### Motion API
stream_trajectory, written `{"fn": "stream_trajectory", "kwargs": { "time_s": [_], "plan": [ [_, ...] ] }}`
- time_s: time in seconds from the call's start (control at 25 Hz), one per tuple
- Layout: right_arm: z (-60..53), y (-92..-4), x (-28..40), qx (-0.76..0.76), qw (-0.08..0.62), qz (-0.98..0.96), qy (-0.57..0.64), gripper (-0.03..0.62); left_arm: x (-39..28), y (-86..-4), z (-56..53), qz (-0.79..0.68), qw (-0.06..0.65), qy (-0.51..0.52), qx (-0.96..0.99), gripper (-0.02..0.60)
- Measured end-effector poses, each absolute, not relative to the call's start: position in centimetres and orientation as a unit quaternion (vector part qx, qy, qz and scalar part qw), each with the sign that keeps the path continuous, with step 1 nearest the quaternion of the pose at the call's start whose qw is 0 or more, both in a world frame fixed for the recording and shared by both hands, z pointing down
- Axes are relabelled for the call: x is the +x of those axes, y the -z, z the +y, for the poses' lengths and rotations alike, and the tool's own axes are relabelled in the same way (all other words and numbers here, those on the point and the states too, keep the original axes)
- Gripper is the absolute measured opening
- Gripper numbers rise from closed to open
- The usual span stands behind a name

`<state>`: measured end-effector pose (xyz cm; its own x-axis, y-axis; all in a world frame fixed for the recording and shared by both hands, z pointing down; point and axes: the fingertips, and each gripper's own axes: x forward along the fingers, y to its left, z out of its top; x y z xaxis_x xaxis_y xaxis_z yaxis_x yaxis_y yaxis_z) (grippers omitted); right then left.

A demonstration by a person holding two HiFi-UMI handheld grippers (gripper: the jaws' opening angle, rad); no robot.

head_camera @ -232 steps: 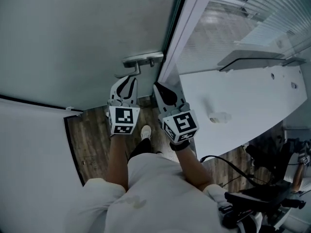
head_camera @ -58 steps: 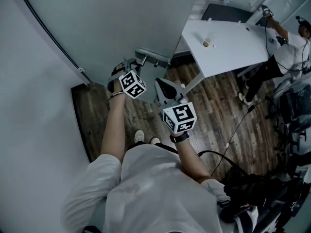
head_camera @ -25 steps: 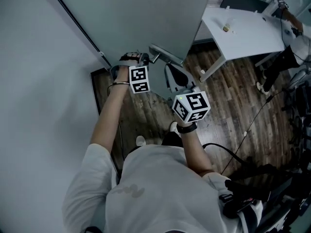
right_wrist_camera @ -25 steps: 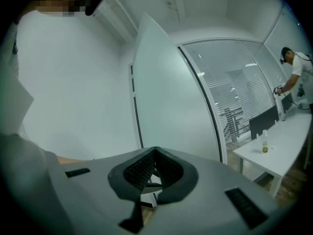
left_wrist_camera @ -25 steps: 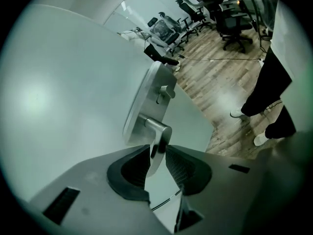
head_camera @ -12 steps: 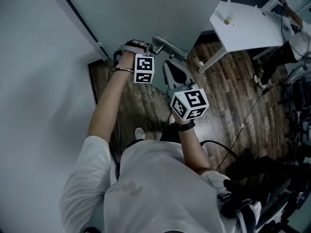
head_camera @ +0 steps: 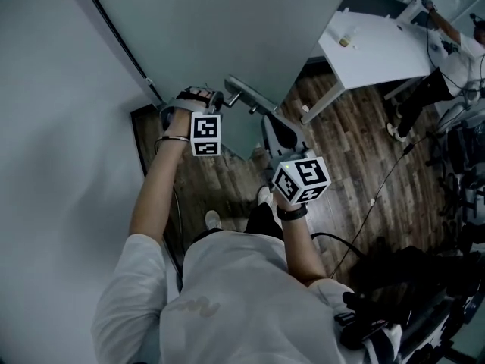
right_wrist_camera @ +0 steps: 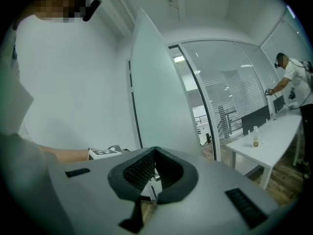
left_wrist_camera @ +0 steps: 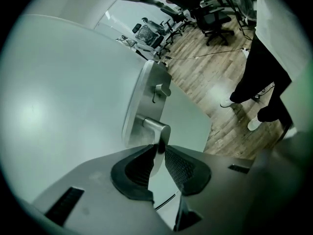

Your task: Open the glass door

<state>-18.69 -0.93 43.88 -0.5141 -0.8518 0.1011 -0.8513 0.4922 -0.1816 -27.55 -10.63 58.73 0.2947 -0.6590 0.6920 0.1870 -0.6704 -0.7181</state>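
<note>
Pinching the lever of the door handle (left_wrist_camera: 156, 131) between its pads, the left tool (left_wrist_camera: 157, 153) has the glass door (right_wrist_camera: 156, 82) in hand, and that door already stands swung partway off its frame, its free edge rising just ahead of the right tool (right_wrist_camera: 155, 163). The right tool's tips are pressed together on nothing and it hangs beside the left one, just short of the handle. By my reading the latch is freed and the swing well begun; what remains is to carry the panel wider and let go. Below both tools runs a dark wood-plank floor (head_camera: 356, 150) with a cable (head_camera: 386, 180) trailing across it. Beyond the door's edge, ahead and right of the right tool, a white tabletop (head_camera: 379, 51) carries a small bottle (head_camera: 346, 41); a plain pale wall (head_camera: 53, 127) closes off the left tool's outer side.
</note>
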Motion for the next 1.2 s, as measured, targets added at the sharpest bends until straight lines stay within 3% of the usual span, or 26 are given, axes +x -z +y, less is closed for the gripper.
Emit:
{"fn": "stream_trajectory", "kwargs": {
  "time_s": [0.92,1.2],
  "plan": [
    [12.4,-43.9,-32.5,-0.312,-0.020,0.948,0.058,0.002,-40.1,-58.9,-0.1,0.195,0.356,0.562,-0.721,0.071],
    [16.2,-40.3,-34.5,-0.225,0.052,0.973,-0.008,0.002,-44.8,-58.6,2.9,0.219,0.344,0.578,-0.707,0.072]
  ]
}}
